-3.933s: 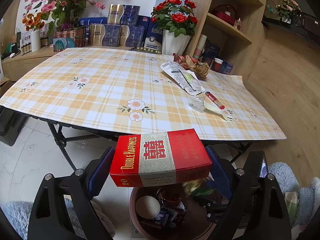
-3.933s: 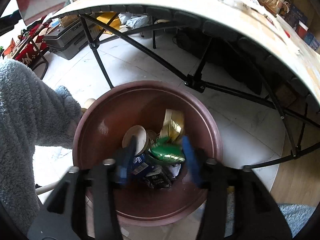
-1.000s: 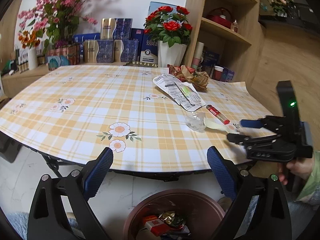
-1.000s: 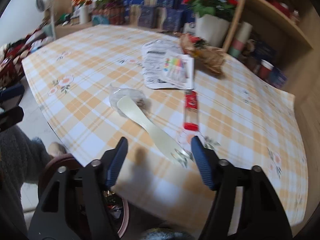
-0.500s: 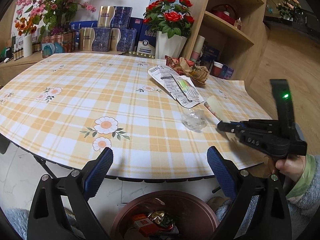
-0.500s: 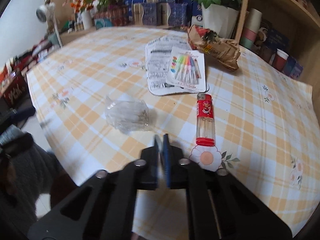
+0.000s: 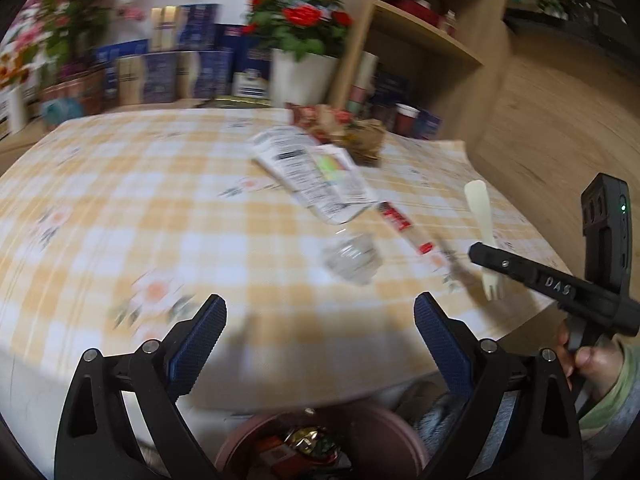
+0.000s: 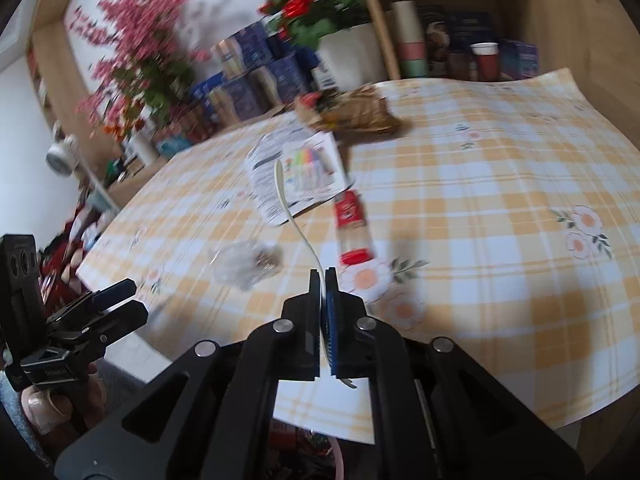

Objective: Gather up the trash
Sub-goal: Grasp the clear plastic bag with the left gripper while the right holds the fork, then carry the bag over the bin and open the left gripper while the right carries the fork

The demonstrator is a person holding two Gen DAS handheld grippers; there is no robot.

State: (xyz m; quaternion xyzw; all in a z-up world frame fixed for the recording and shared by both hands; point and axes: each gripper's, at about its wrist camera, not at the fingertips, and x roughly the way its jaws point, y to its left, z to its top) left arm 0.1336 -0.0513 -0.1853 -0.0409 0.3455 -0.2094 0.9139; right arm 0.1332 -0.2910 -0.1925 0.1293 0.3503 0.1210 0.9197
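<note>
My right gripper (image 8: 322, 277) is shut on a cream plastic fork (image 8: 285, 196), lifted off the checked tablecloth (image 8: 480, 208). In the left wrist view the fork (image 7: 481, 216) stands nearly upright in the right gripper (image 7: 478, 251), tines down. On the cloth lie a red lighter (image 8: 353, 225), crumpled clear plastic (image 8: 245, 262), a printed marker package (image 8: 298, 172) and a brown wrapper (image 8: 354, 114). My left gripper (image 7: 318, 322) is open and holds nothing, above the table's near edge. Below it sits the brown trash bin (image 7: 372, 420) with wrappers inside.
A white pot of red roses (image 7: 304, 76), blue boxes (image 7: 192, 64) and pink flowers (image 8: 140, 52) line the table's far side. A wooden shelf unit (image 7: 424, 40) with cups stands at the back right. A person's hand (image 7: 592, 364) grips the right tool.
The right gripper went from open around the fork to shut on it, then lifted it off the cloth and rolled it upright. The left gripper drifted sideways along the table edge.
</note>
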